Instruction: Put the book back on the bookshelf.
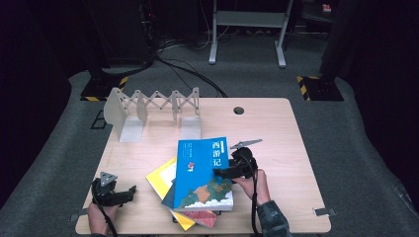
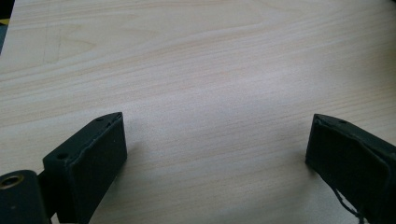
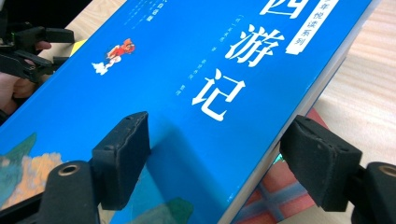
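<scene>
Light wooden table (image 1: 276,128), rounded corners, set on grey carpet. Round cable hole (image 1: 239,110) near the far edge, centre of the high view. Toward the upper left of the tabletop, a white expanding bookend rack (image 1: 150,111) standing upright. Lower centre, a fanned pile of books: yellow book (image 1: 160,180) and red-patterned book (image 1: 205,218) flat on the wood, blue book (image 1: 202,173) on top of them. Metal clips at the lower left (image 1: 74,216) and lower right (image 1: 321,211) edges. Bare pale grain in the left gripper view.

White characters 西游记 on the blue book's cover (image 3: 196,93); smaller print beside them illegible.
</scene>
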`<control>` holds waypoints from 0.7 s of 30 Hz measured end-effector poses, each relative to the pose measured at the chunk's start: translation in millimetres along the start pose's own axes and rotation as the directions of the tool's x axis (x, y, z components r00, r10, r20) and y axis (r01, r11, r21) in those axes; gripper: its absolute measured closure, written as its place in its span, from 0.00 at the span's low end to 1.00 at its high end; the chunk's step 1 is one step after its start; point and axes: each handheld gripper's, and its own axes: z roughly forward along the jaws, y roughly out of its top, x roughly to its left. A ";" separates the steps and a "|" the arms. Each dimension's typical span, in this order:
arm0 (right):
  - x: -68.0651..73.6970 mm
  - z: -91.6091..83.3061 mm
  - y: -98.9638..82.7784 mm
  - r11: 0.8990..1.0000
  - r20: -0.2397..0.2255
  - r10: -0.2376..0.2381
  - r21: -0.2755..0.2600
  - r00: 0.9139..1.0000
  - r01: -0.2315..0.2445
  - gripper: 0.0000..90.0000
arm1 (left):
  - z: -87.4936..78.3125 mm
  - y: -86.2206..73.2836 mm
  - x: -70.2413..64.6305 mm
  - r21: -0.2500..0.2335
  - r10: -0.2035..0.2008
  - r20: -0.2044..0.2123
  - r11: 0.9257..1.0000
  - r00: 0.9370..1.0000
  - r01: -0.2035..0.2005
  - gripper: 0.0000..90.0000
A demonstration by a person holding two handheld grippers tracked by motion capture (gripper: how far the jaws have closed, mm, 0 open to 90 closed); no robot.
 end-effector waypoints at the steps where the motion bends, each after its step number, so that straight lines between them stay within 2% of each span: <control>1: 1.2 0.5 0.7 1.000 0.005 -0.002 0.003 1.000 0.002 0.25 | 0.0 0.0 0.0 0.000 0.000 0.000 1.000 1.000 0.000 0.06; 6: 1.7 -2.3 -2.7 1.000 -0.001 0.007 0.000 1.000 -0.007 0.25 | 0.2 0.0 0.0 -0.003 -0.002 0.002 1.000 1.000 0.002 0.05; 9: 6.3 -5.7 -7.4 1.000 -0.001 0.001 0.005 1.000 -0.001 0.24 | -1.0 0.3 2.0 -0.001 -0.010 0.009 1.000 1.000 0.010 0.06; 10: 8.1 -7.2 -9.2 1.000 0.002 -0.007 0.007 1.000 0.007 0.24 | -0.9 0.4 2.2 -0.009 -0.028 0.011 1.000 1.000 0.028 0.06; 12: 11.2 -9.9 -12.9 1.000 0.007 -0.023 0.008 1.000 0.023 0.23 | -2.6 3.7 2.7 0.010 -0.030 0.018 1.000 0.999 0.030 0.06; 14: 13.9 -12.8 -16.0 0.999 0.015 -0.042 0.009 0.999 0.042 0.22 | -7.9 10.2 2.4 0.000 -0.025 0.021 1.000 0.999 0.025 0.05; 15: 16.3 -14.0 -17.3 0.999 0.017 -0.035 0.014 0.999 0.035 0.20 | -11.0 14.7 2.0 -0.005 -0.030 0.027 1.000 0.999 0.030 0.04; 16: 17.0 -14.7 -18.3 0.999 0.026 -0.052 0.013 0.998 0.051 0.19 | -13.6 19.6 1.4 -0.012 -0.031 0.039 0.999 0.999 0.032 0.03; 21: 20.2 -13.4 -23.3 0.999 0.030 -0.052 0.011 0.998 0.051 0.09 | -23.0 46.4 -4.9 -0.030 -0.025 0.092 0.999 0.995 0.028 0.00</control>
